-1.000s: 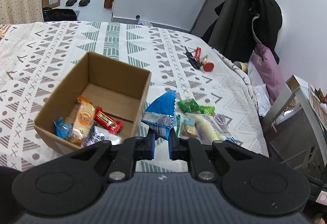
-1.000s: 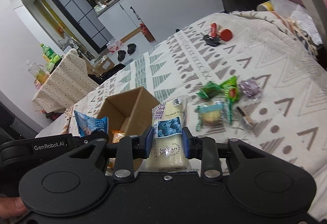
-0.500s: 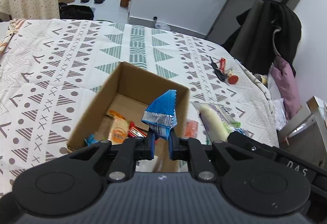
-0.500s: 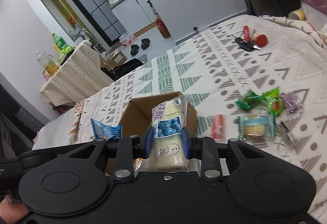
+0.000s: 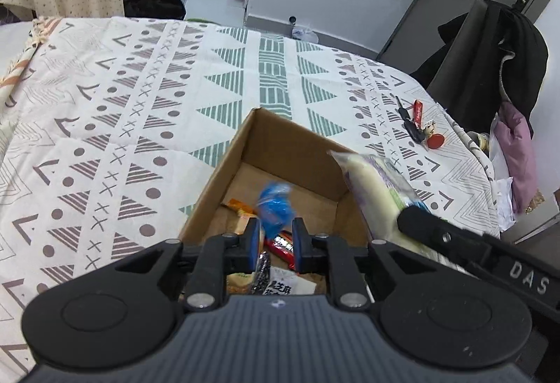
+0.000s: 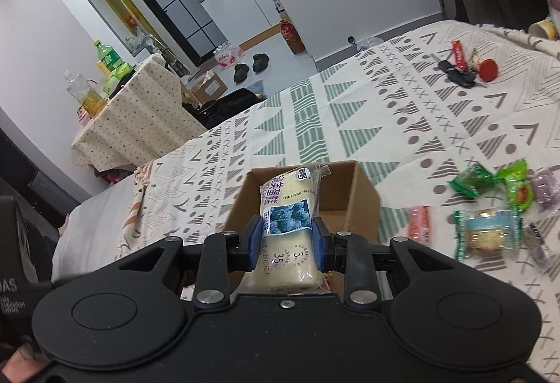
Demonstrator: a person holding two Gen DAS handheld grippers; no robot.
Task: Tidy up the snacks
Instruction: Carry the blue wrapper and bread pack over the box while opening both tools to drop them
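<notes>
Above the open brown cardboard box on the patterned bed, the left tool stands wide, a blurred blue snack packet loose between its fingers. The right tool grips a cream blueberry-print bread packet over the box's rim.

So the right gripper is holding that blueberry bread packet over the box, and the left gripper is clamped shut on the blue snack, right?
Not quite. In the left wrist view the left gripper is open, and the blurred blue snack sits loose between its fingers over the box.

Brown box, blue pkt, green-grey geometric cloth
</notes>
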